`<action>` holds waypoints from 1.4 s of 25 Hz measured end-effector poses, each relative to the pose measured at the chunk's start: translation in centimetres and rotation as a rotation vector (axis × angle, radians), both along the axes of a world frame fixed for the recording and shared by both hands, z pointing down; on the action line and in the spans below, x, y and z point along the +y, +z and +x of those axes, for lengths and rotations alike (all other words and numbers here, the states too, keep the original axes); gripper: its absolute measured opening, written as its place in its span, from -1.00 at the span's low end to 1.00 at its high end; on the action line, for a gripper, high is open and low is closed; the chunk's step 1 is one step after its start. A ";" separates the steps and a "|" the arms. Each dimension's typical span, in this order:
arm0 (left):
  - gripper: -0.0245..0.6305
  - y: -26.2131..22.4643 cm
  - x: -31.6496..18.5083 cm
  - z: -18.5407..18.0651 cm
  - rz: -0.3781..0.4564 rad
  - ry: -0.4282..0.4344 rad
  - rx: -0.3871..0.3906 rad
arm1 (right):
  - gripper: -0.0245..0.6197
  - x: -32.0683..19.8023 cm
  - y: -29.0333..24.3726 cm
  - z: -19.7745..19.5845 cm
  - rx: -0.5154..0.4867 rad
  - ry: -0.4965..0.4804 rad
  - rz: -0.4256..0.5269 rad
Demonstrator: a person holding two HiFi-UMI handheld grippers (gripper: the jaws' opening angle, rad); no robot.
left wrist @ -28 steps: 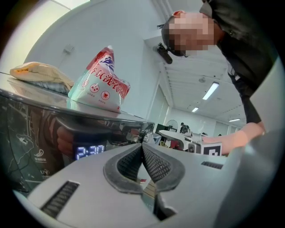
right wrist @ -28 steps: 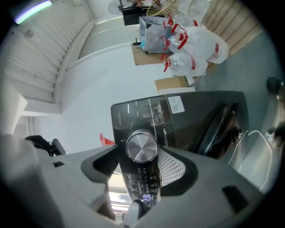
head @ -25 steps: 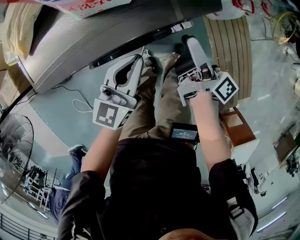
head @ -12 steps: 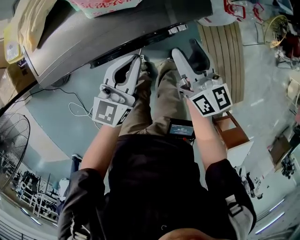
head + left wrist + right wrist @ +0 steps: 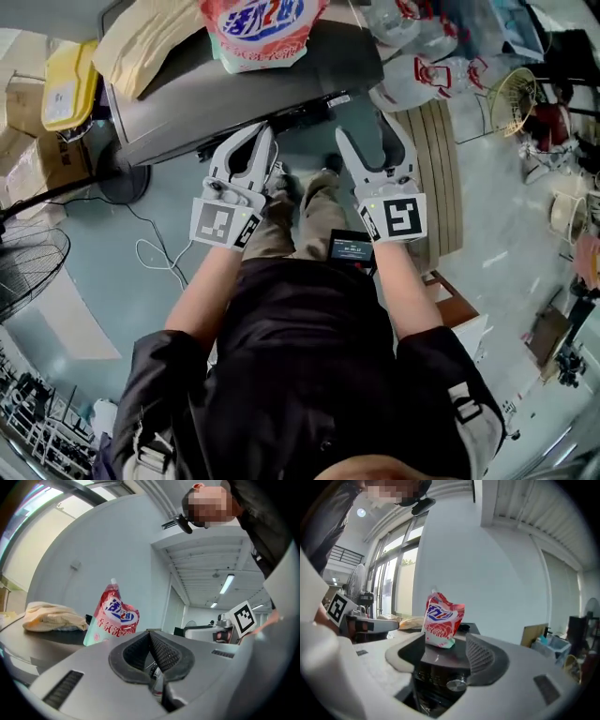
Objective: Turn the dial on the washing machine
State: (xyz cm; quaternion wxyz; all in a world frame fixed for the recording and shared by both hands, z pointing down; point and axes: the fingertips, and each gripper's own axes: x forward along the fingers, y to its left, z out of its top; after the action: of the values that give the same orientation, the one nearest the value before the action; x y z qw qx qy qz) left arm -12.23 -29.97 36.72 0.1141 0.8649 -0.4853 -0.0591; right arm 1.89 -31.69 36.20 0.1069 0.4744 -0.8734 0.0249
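The right gripper has its jaws wide apart with nothing clasped. In the lower middle of its view the round silver dial shows in the gap, close to the right-hand pad's edge, on the dark front panel of the washing machine. The left gripper has its jaw tips pressed together, empty; the dial does not show in its view. A red detergent pouch stands on the machine's grey top, above the jaws in both gripper views, with a pale cloth at its left.
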 end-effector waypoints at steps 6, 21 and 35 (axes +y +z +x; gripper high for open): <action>-0.94 -6.3 1.6 -1.7 0.052 -0.097 -0.028 | -0.07 2.3 -6.1 1.7 -0.031 0.038 0.061; -0.94 -10.1 13.8 -3.5 0.076 -0.283 -0.068 | -0.13 11.1 -10.4 6.1 -0.113 -0.104 0.110; -0.94 -11.6 27.7 3.7 0.082 -0.368 -0.114 | -0.68 22.0 -8.7 11.6 -0.207 -0.253 0.056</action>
State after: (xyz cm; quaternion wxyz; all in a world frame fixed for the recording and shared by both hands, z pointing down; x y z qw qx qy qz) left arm -8.49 -2.30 25.13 0.0385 0.7674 -0.6381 -0.0496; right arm 13.49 -9.66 27.49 0.0053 0.3583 -0.9329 0.0358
